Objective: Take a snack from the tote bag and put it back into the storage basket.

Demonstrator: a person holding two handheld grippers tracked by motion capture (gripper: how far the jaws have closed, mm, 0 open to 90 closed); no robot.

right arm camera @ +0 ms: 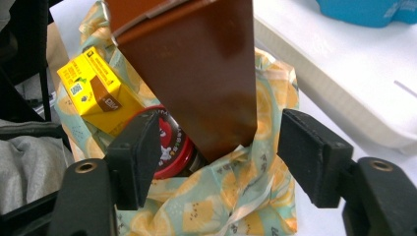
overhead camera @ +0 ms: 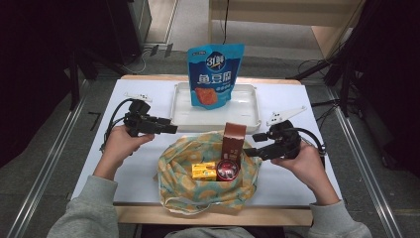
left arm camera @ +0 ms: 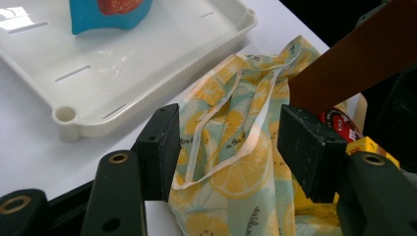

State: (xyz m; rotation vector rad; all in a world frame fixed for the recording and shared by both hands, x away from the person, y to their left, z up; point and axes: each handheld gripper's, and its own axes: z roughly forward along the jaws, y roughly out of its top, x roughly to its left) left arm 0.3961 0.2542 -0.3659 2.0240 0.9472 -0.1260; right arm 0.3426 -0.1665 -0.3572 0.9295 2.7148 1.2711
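A white table (overhead camera: 297, 106) carries a lemon-print fabric bag (overhead camera: 208, 173) at the middle of its near edge, its mouth open upward. Inside the bag a tall brown carton (overhead camera: 233, 139) stands upright toward the right side, a yellow box (overhead camera: 204, 170) lies toward the left, and a red-lidded jar (overhead camera: 228, 169) sits between them, just beside the foot of the carton. In the right gripper view the yellow box (right arm camera: 93, 83) leans against the brown carton (right arm camera: 196, 73) with the jar's red lid (right arm camera: 172, 147) below them.

Beyond the bag, toward the far edge of the table, lies a white plastic tray (overhead camera: 247, 116). A blue snack pouch (overhead camera: 215, 74) stands upright at the tray's far side.

The left tool (overhead camera: 171, 129) is held in the person's left hand (overhead camera: 121, 141) at the bag's far left rim. Its jaws stand apart, and in the left gripper view they straddle a pale handle strap (left arm camera: 246, 142) and the folded cloth of the bag (left arm camera: 231, 182) without closing on it.

The right tool (overhead camera: 247, 151) is held in the right hand (overhead camera: 299, 161) at the bag's right rim, near the carton. Its jaws are also apart, one to each side of the carton's lower end and the bag's edge (right arm camera: 236, 196), gripping nothing.
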